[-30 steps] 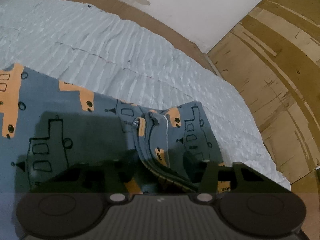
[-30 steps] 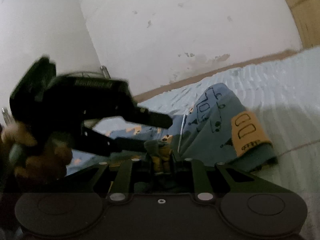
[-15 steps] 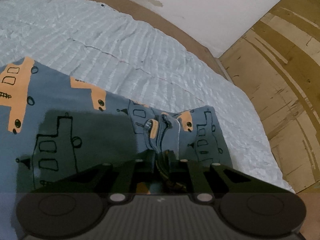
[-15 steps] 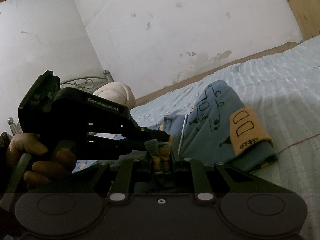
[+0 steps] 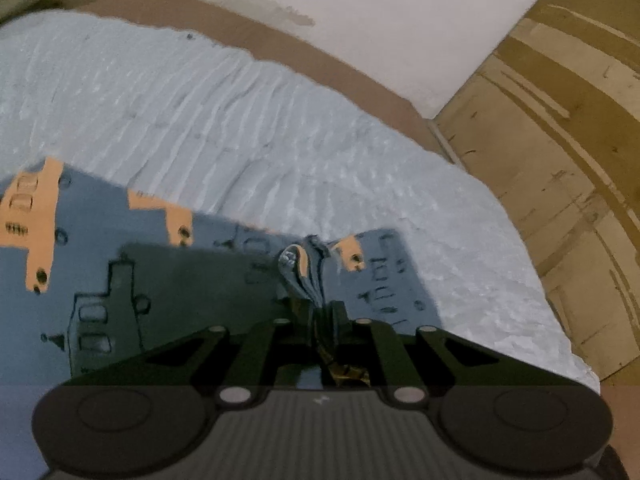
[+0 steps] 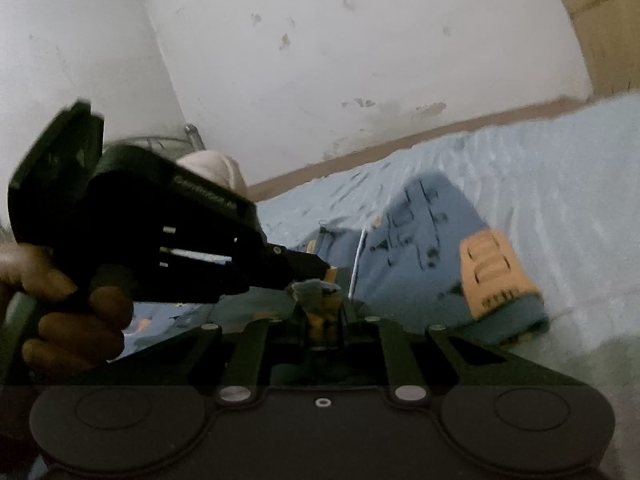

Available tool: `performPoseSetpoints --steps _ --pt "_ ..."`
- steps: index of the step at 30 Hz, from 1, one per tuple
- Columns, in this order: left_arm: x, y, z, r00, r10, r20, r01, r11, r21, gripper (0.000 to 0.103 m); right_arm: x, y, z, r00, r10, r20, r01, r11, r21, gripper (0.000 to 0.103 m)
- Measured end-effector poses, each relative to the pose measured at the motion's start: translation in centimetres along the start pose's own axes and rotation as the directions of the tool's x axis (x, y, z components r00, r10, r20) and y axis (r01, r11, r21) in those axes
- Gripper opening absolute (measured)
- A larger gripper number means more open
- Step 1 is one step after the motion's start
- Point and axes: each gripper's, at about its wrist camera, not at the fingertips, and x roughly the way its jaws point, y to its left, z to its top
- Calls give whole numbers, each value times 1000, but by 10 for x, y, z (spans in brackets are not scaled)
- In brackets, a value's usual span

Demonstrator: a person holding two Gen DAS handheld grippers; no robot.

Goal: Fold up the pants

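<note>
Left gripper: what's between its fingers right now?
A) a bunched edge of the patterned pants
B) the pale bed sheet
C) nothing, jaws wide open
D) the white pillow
A: the left gripper has its jaws nearly together, closing on a gathered fold of the pants, which stands up from the bed sheet.
</note>
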Motion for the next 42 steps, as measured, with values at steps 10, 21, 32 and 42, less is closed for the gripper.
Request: performPoseSetpoints --steps 10,21,32,42 --pt "-77 20 7 995 -11 100 9 1000 24 8 -19 58 24 998 -14 60 21 994 -109 16" --pt "-121 90 -5 990 91 108 -87 995 -44 8 10 151 -3 994 86 -69 -101 960 -260 16" --pt "-109 125 -21 992 99 72 -91 991 -102 13 35 164 -21 985 61 -162 -107 950 -293 26" --pt "-116 107 -14 954 252 162 -253 967 -12 76 -7 127 -19 989 78 -123 -110 953 -284 99"
